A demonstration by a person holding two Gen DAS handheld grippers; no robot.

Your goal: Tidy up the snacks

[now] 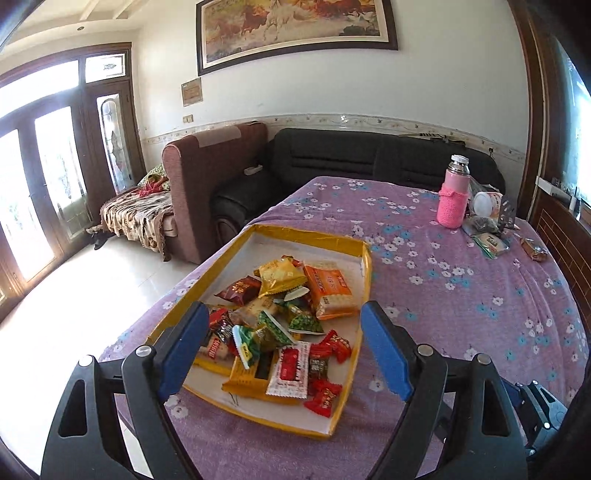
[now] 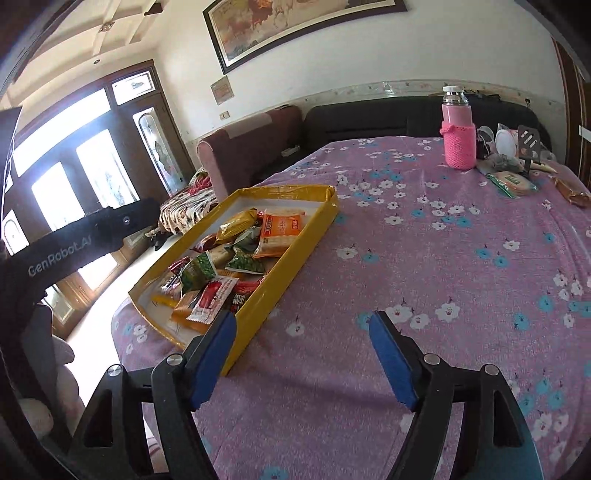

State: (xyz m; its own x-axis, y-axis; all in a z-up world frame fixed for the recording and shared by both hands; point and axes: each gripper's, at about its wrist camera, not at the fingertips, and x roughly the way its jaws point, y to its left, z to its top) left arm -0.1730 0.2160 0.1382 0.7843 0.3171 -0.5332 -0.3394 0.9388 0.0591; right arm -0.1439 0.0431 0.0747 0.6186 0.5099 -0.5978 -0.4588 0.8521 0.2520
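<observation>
Both grippers, left point(image 1: 286, 354) and right point(image 2: 303, 363), hover with fingers spread and empty. The yellow cardboard tray point(image 1: 354, 246) on the cloth-covered desk point(image 2: 424, 258) holds a heap of crinkly foil snacks point(image 1: 280, 314). Gathering looks nearly done; next likely fetches the stray packets point(image 2: 511, 182) near the bottle point(image 2: 458, 138).

Sunlight pours through tall wooden glass doors point(image 1: 48, 177) onto a pale tiled floor point(image 1: 99, 288). A framed horse painting point(image 1: 295, 29) hangs on the white wall above a black sofa point(image 1: 369, 158) and a maroon armchair point(image 1: 199, 184).
</observation>
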